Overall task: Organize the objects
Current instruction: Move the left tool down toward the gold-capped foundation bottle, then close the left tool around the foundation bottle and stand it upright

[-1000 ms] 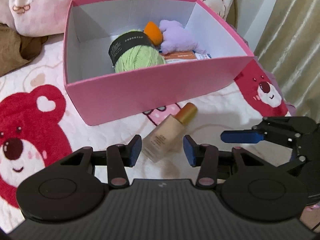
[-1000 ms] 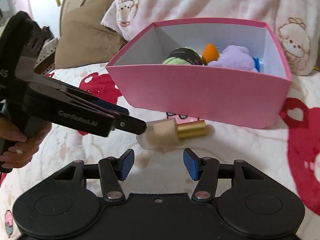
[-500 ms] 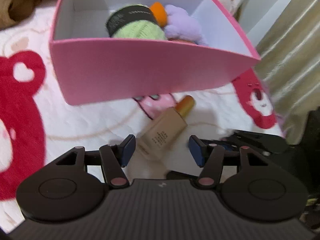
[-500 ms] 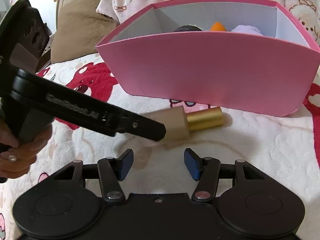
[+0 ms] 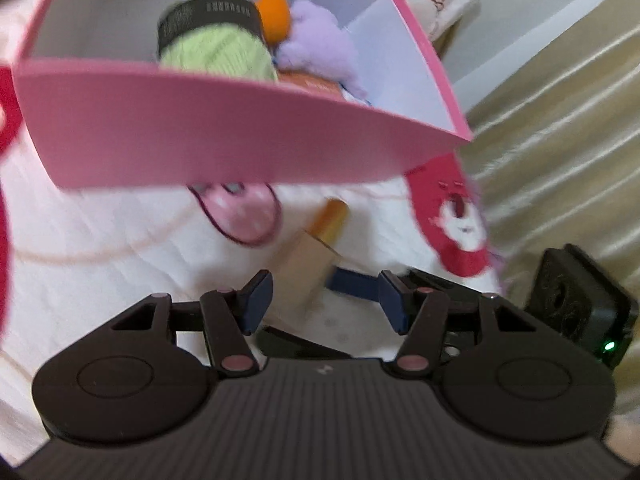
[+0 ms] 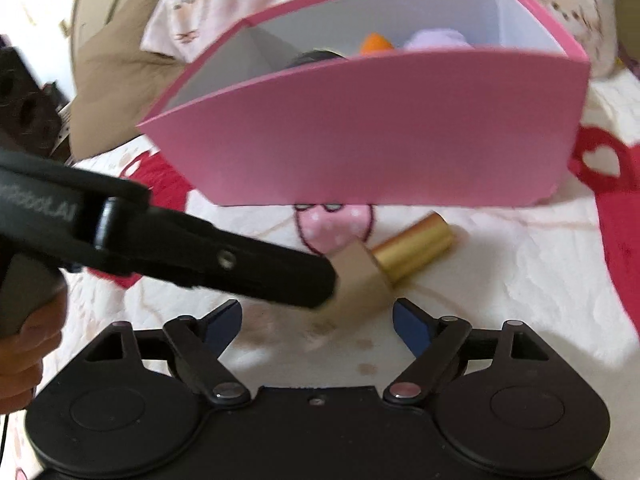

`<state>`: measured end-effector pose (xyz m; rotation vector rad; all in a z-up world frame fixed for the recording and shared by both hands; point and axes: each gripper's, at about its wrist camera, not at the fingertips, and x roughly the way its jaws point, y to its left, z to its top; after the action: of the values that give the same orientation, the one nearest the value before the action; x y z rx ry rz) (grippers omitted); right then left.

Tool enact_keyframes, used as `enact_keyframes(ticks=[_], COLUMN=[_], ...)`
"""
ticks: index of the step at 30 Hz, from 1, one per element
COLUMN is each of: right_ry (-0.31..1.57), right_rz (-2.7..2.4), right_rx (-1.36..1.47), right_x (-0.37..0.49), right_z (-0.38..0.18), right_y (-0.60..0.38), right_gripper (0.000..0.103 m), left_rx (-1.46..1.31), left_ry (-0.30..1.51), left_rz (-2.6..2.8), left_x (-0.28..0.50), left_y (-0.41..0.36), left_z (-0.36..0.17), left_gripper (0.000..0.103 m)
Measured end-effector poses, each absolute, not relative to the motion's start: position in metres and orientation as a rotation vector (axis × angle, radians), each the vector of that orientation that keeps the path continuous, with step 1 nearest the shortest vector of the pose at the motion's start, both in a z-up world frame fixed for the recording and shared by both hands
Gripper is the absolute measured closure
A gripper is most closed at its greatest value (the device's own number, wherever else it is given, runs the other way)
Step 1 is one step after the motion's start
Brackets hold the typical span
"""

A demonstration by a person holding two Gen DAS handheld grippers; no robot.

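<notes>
Two grippers converge on one foundation bottle, beige body with gold cap, lying on the bed blanket just in front of the pink box; cap end points toward the box, not touching it.

Left gripper: jaws partly apart, roughly mid-width; bottle base sits between its blue pads; frames too blurred to tell whether the pads touch it, gap visible on the right pad's side; in the right wrist view its black finger overlaps the bottle body from the left; no firm clamp visible.

Right gripper: jaws have just been opening, now wide; bottle lies just ahead of its pads, nothing pinched between them; from the left wrist view one blue finger of it lies beside the bottle's lower right side; contact unclear.

Box contents: green yarn ball with black label, orange piece, purple plush; all inside, against the far right part.

A person's hand grips the left tool's handle at the frame's left edge.
</notes>
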<state>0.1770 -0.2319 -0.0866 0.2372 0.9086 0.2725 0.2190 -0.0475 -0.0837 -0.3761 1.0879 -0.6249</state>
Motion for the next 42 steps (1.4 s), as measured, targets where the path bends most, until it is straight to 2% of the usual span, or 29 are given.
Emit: enact_keyframes(ticks=[4,8,16,27,29,32,35,40,41,42], right_ry=[0.886,0.873,0.912,0.923,0.895,0.845,0.849,0.862,0.873,0.880], right_rz=[0.273,0.255,0.251,0.256,0.276,0.309,0.319,0.314,0.312,0.313], right_rx=[0.259,0.236,0.177,0.220,0.143,-0.039,-0.108,-0.086,-0.075,-0.057], right_x=[0.177,0.171,0.153,0.166,0.163,0.147,0.139,0.143,0.143,0.145], right_z=[-0.090,-0.088,-0.072,-0.090,-0.089,-0.078,-0.077,-0.072,-0.074,-0.077], right_y=[-0.236,-0.236,-0.250,-0.245,-0.236,-0.219,-0.219,-0.224,-0.226,-0.228], right_gripper=[0.017,0.028,0.027,0.026,0.042,0.051,0.056,0.056,0.056,0.056], left_rx=[-0.265,-0.294,-0.449,-0.317,-0.351,-0.397,-0.407,-0.341,-0.323,-0.318], left_ry=[1.088,1.098,1.139,1.134,1.149,1.171,1.181,1.137,1.120,1.105], left_rz=[-0.590,-0.594,-0.606,-0.559,-0.554,-0.576,-0.584,-0.534,-0.506,-0.485], left_x=[0.224,0.218,0.208,0.205,0.206,0.201,0.196,0.195,0.195,0.196], left_y=[-0.060,-0.066,-0.064,-0.079,-0.076,-0.078,-0.082,-0.088,-0.088,-0.086], left_z=[-0.089,-0.099,-0.099,-0.098,-0.101,-0.102,-0.103,-0.100,-0.101,-0.103], left_gripper=[0.047,0.048,0.048,0.049,0.049,0.051,0.052,0.056,0.048,0.045])
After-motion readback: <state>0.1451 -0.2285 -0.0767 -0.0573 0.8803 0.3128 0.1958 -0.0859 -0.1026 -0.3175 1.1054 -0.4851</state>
